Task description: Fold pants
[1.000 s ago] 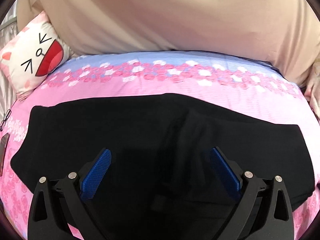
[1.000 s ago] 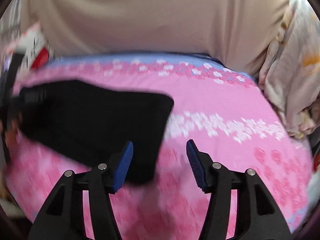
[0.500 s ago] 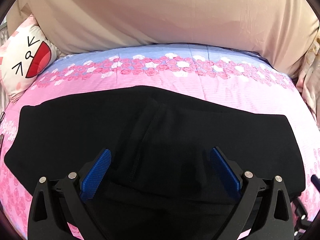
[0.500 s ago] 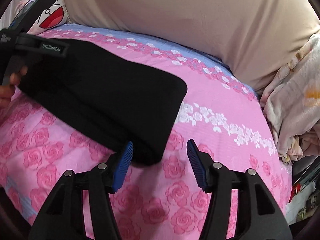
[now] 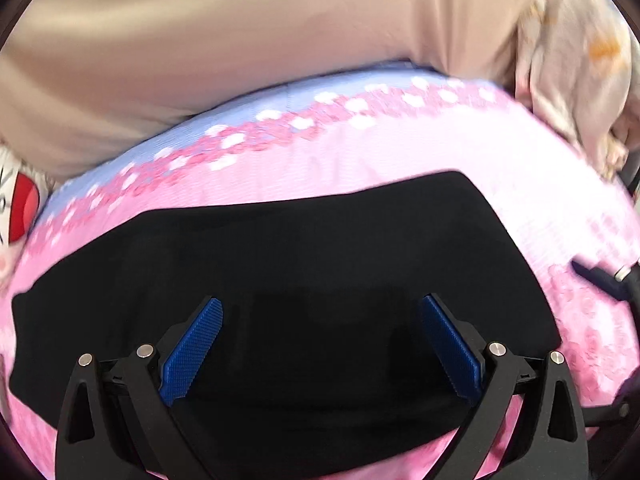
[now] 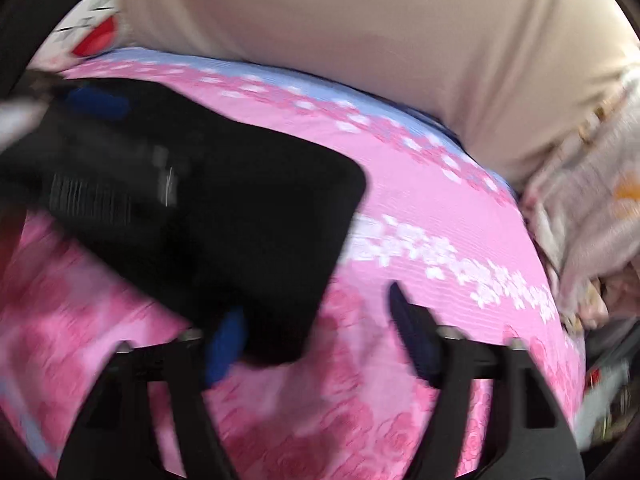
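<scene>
Two grippers hang over a bed covered in a pink rose sheet. The black pants lie folded flat across the sheet, filling the centre of the left wrist view. The left gripper stands wide above them, its blue pads clear of the cloth. In the right wrist view the pants reach from 9 o'clock to the centre, one corner lying by the left pad of the right gripper, whose jaws are opening with only that corner's edge between them. A beige pillow sits at 12 o'clock.
</scene>
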